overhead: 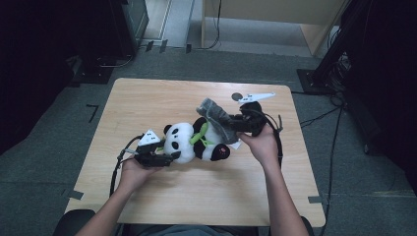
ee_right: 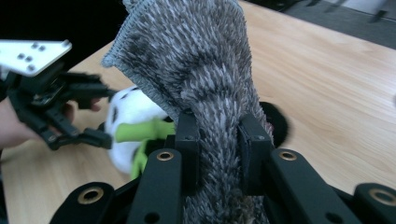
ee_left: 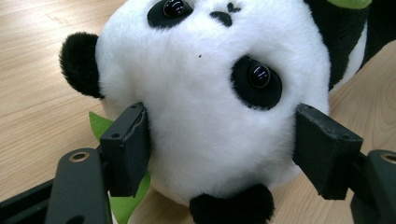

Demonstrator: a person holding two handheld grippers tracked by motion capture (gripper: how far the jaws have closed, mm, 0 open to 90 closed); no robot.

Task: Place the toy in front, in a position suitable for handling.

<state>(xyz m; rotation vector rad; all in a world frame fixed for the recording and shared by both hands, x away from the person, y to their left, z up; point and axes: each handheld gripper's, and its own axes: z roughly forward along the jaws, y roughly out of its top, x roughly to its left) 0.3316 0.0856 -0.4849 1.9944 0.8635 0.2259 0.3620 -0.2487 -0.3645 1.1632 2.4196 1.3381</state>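
**Panda held at both ends on wooden tabletop**

Wooden tabletop carries everything. Left tool clamps the panda's head; right tool pinches a grey fuzzy cloth, lifted just above the panda toy, which lies mid-tabletop between both tools.

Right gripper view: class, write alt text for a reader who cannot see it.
A black claw pinches a fuzzy grey cloth that rises above it. Behind, on a wooden table, lies a toy panda, with the other claw at its head.
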